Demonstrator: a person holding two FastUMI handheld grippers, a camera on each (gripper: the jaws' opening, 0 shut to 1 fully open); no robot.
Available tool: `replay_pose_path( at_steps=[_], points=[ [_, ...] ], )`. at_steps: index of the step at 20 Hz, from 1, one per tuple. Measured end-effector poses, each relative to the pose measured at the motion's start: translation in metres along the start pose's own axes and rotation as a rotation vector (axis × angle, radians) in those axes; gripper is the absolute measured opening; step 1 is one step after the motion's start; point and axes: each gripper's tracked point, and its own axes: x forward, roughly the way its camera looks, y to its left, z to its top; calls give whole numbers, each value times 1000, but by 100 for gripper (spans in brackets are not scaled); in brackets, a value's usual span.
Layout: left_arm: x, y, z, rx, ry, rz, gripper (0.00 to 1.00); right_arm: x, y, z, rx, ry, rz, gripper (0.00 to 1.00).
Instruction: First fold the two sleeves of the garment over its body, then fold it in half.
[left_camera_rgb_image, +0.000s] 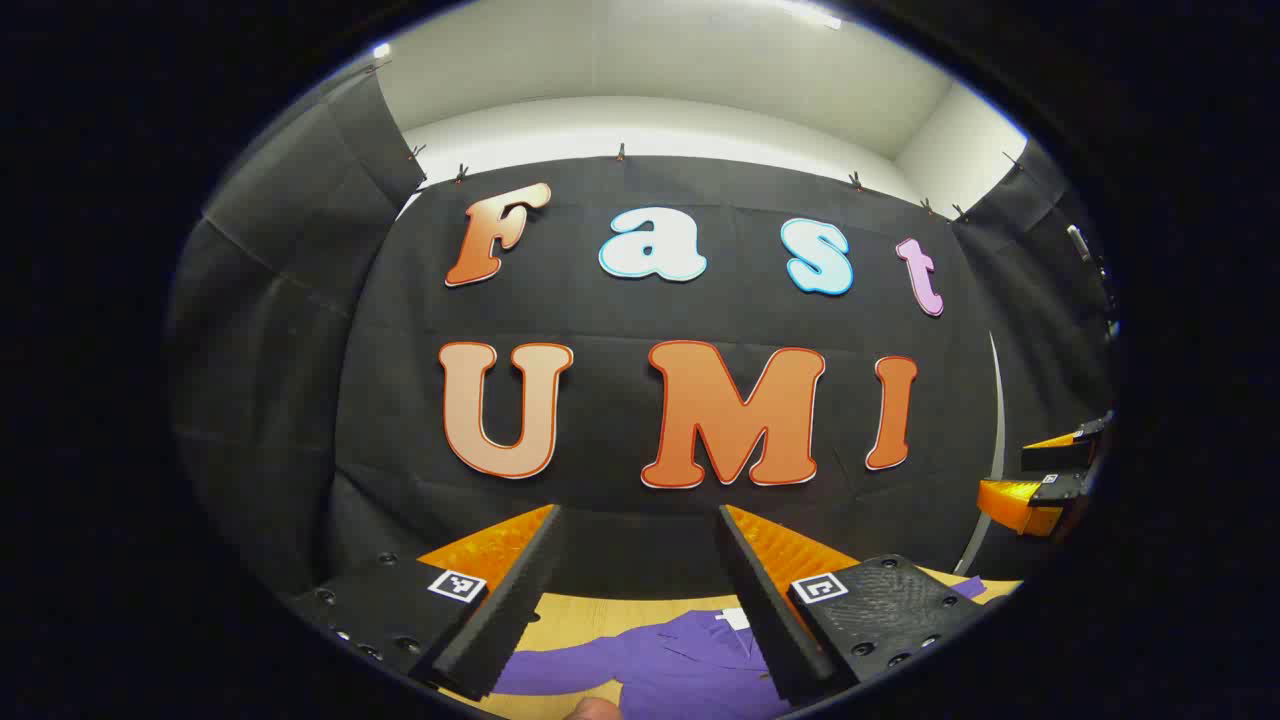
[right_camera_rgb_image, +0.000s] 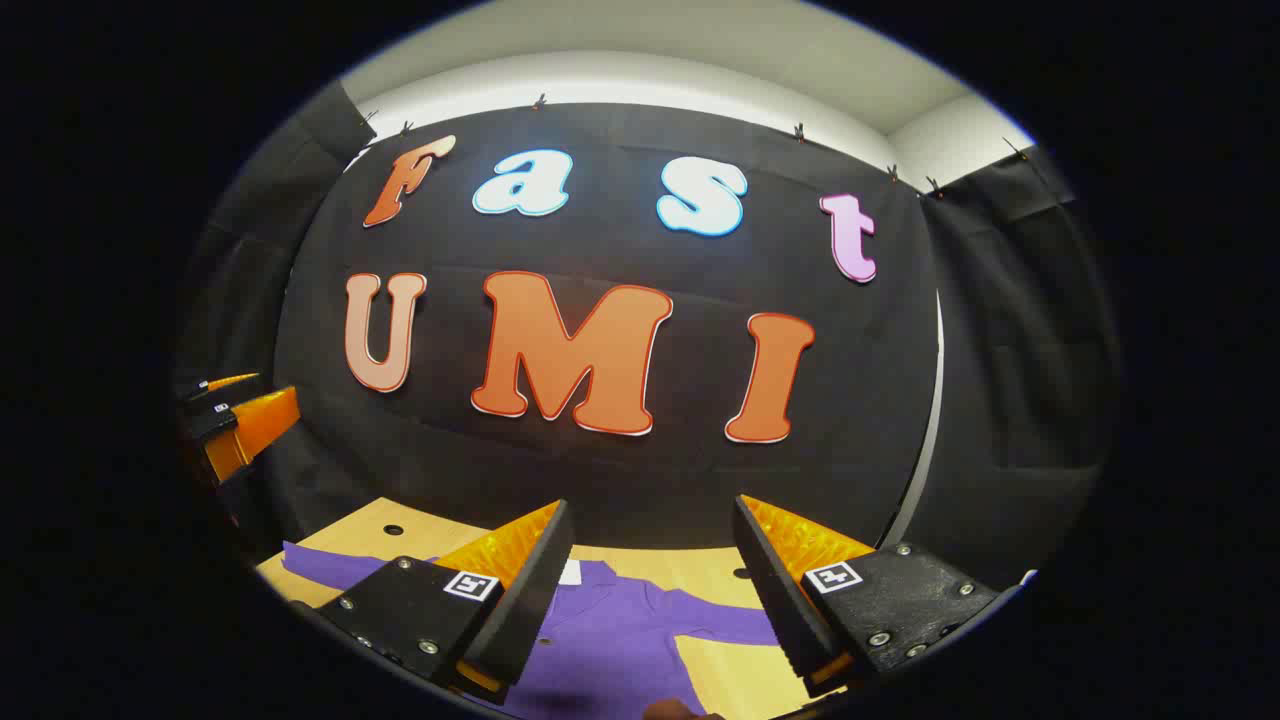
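Folding had not begun: both hand-held grippers, left (left_camera_rgb_image: 640, 590) and right (right_camera_rgb_image: 650, 590), hung with fingers apart above the purple shirt (right_camera_rgb_image: 620, 640) lying spread on the desk (right_camera_rgb_image: 730, 675) at six o'clock. Next, I judged, one must descend to pinch a sleeve (right_camera_rgb_image: 330, 568).

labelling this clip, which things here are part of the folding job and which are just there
Part of the job:
- purple garment, lying flat, sleeves still spread
- left gripper, jaws apart, above it
- right gripper, jaws apart, above it

Just there:
- wooden table
- black cloth wall
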Motion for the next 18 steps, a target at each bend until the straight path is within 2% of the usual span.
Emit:
replay_pose_path(
  at_steps=[12,18],
  points=[
    [16,-35,-31,-8,71,33,95,25,-37,-16,13,14,-4,95],
    [24,-58,-27,8,53,41,95,44,-67,-29,11,38,-31,95]
  ],
)
